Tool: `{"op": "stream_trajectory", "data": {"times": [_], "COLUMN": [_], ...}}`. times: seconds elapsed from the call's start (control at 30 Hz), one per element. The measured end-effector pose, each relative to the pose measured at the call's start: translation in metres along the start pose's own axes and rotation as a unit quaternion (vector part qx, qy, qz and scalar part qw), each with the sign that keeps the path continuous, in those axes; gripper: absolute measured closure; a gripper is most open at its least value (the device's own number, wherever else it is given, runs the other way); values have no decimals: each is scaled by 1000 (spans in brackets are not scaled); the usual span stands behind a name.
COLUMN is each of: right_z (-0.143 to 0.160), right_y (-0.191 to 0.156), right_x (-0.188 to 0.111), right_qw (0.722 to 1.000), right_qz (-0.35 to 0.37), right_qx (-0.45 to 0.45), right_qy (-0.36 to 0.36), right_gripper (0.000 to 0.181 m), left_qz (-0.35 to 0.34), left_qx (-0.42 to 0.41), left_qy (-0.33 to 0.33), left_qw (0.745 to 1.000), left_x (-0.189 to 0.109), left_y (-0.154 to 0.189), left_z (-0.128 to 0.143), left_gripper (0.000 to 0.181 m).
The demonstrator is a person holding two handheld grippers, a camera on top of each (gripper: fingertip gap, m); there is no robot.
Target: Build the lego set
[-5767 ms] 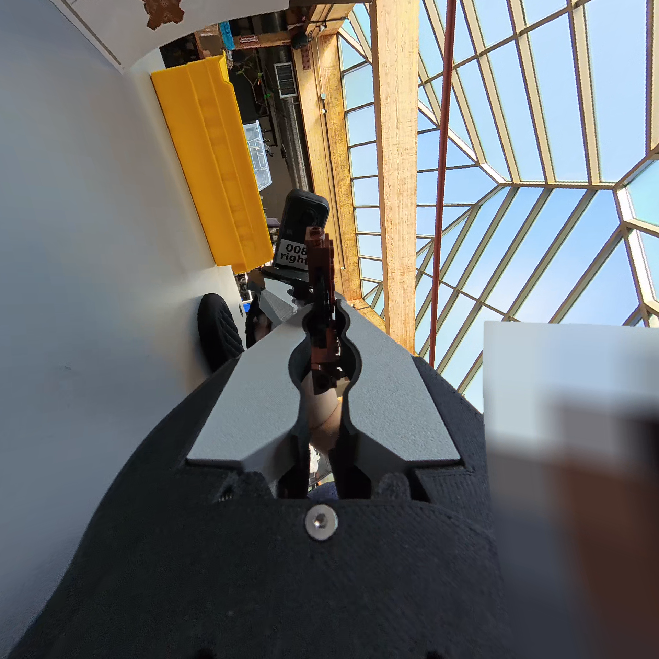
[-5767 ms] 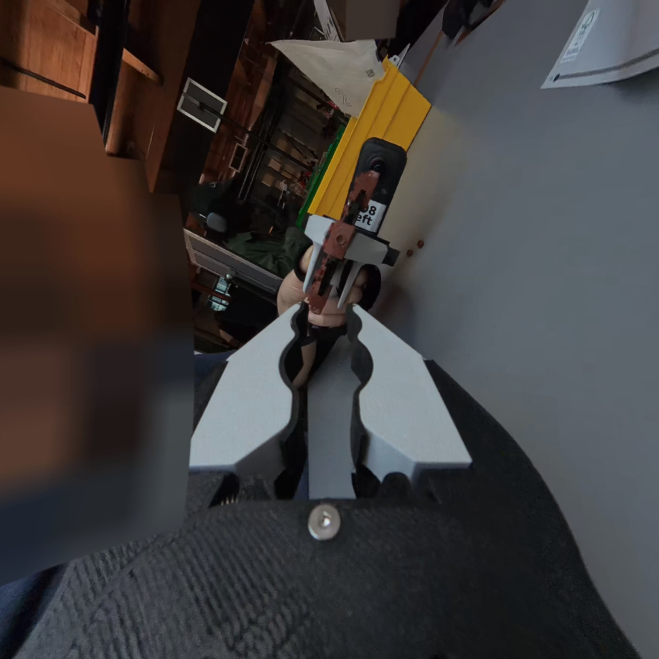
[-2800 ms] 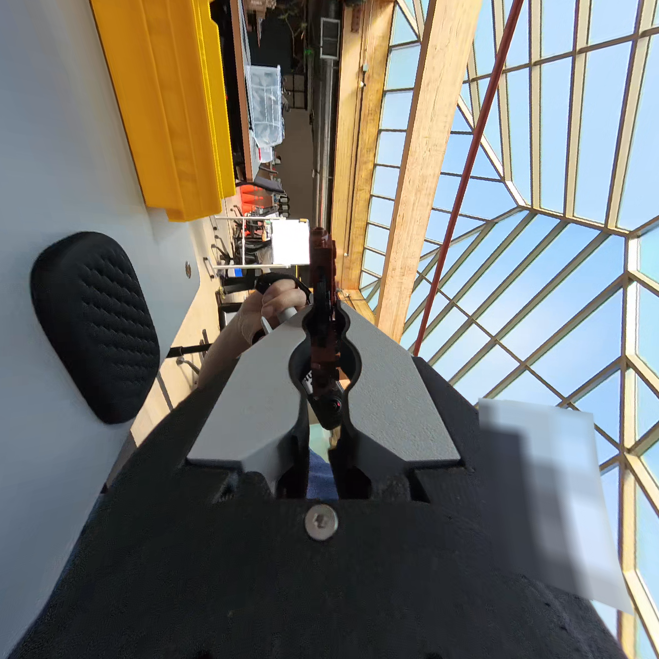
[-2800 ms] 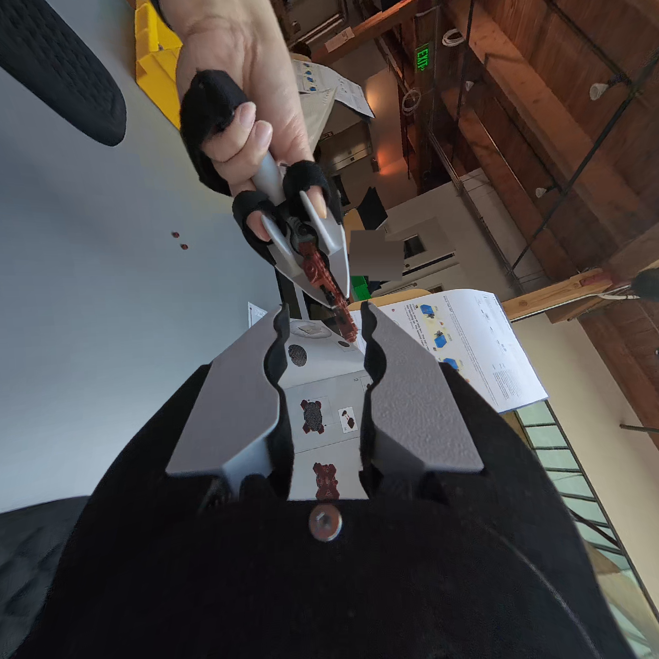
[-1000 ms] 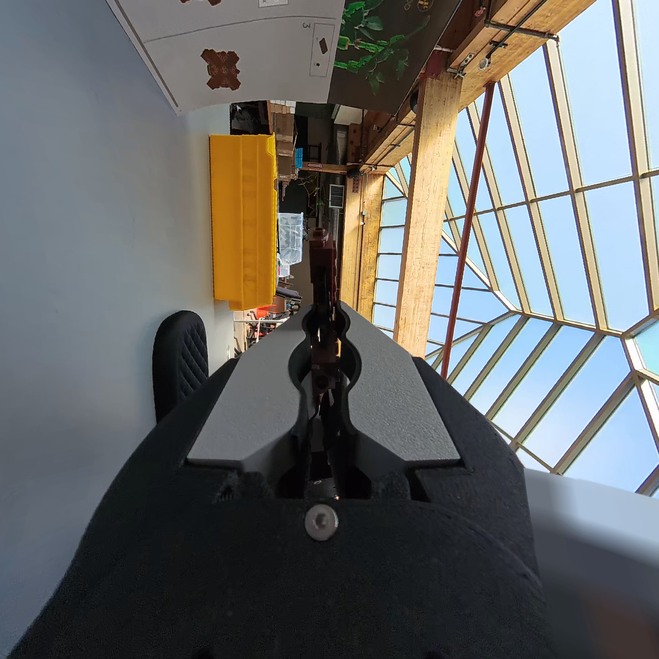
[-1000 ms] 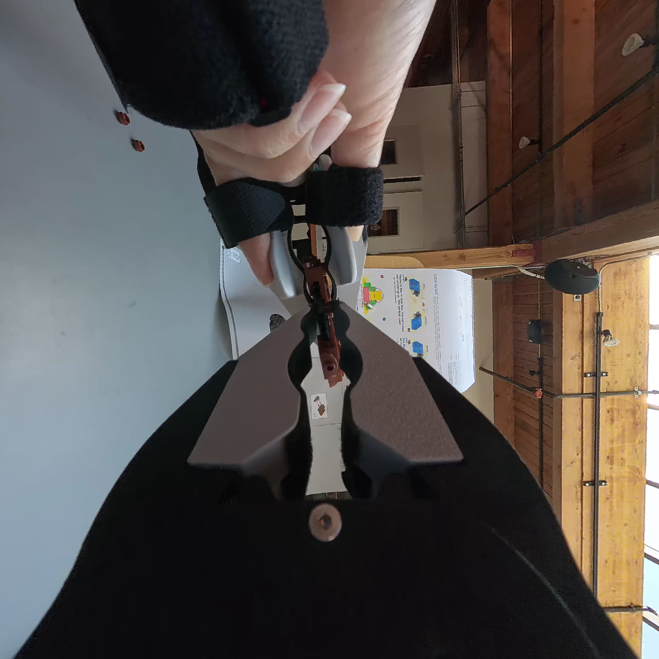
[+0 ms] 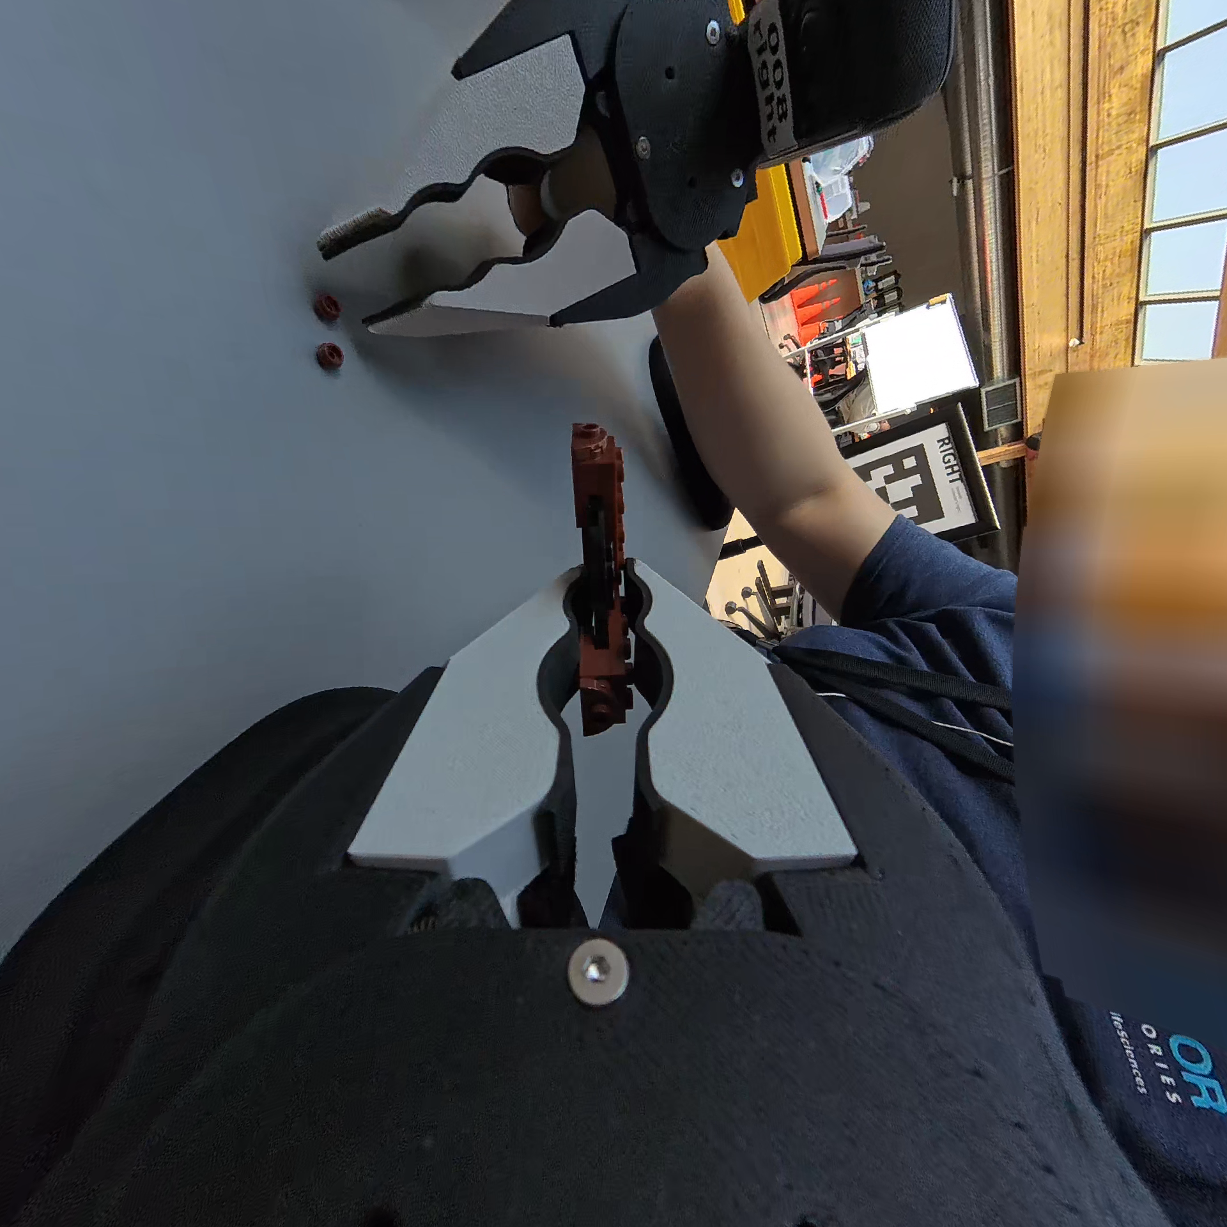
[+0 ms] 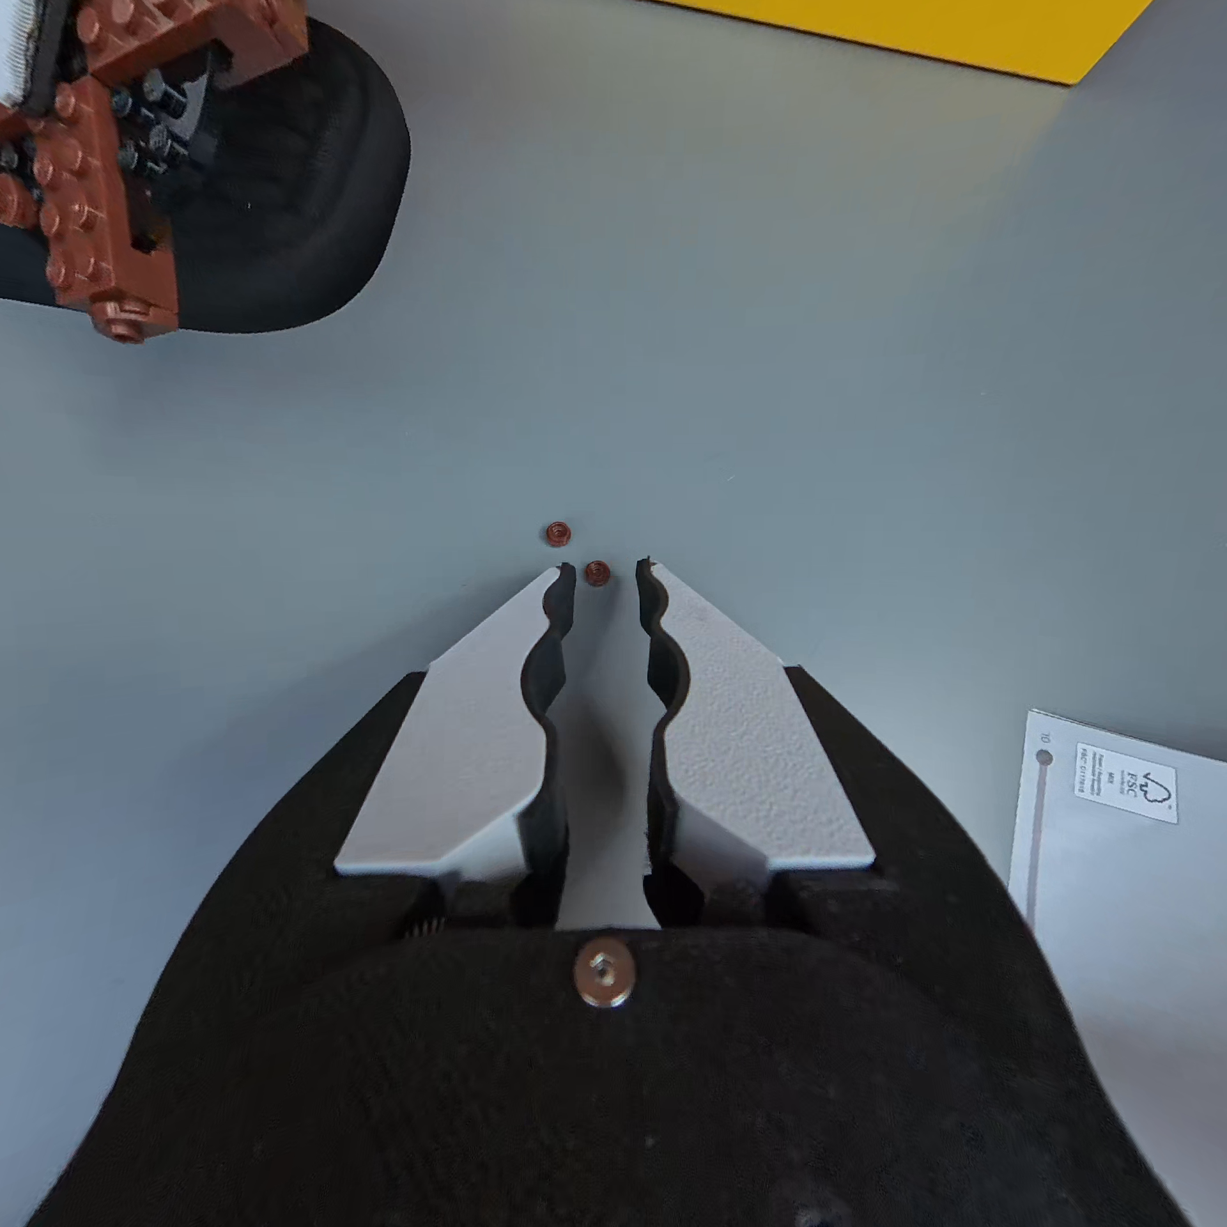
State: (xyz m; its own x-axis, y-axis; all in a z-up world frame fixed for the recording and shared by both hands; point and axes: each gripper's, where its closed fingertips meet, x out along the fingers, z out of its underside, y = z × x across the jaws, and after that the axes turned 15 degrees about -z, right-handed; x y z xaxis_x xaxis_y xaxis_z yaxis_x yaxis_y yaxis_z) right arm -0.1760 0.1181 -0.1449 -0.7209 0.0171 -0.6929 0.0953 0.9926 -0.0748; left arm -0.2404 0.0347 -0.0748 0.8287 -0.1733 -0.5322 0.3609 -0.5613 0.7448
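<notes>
Open grey bench [image 8: 863, 398] surrounds two small reddish-brown round studs [image 8: 577, 553], leaving clear passage on every side of them. The right gripper [image 8: 603, 566] stands with its fingers [image 8: 717, 730] spread at the bench surface, the nearer stud lying in the gap between the tips, the other just beyond the left tip. To the upper left, a black padded rest [image 8: 319, 199] and the brown brick assembly [image 8: 86, 192] clamped in the left gripper [image 7: 605, 577] crowd that corner. A yellow bin [image 8: 929, 33] borders the far edge, and a white instruction sheet [image 8: 1129, 863] covers the bench at lower right, well apart from the studs.
</notes>
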Motion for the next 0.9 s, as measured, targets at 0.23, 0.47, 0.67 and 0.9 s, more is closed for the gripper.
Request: {"op": "stream_trajectory", "data": {"times": [0.23, 0.47, 0.67, 0.9], "right_z": [3, 14, 37, 23], "right_y": [-3, -22, -55, -82], "right_x": [10, -13, -58, -91], "right_qw": [998, 995, 983, 889], "right_qz": [-51, -46, -47, -154], "right_qx": [22, 89, 153, 322], "right_qy": [-39, 22, 86, 286], "right_gripper": [175, 174, 174, 175], "left_qz": [11, 12, 42, 42], "left_qx": [-6, -5, 39, 42], "left_qy": [1, -29, -57, -85], "left_qw": [1000, 999, 997, 995], "left_x": [6, 32, 64, 100], "left_y": [-5, 1, 26, 31], "left_z": [1, 4, 1, -2], "left_gripper": [175, 175, 175, 175]}}
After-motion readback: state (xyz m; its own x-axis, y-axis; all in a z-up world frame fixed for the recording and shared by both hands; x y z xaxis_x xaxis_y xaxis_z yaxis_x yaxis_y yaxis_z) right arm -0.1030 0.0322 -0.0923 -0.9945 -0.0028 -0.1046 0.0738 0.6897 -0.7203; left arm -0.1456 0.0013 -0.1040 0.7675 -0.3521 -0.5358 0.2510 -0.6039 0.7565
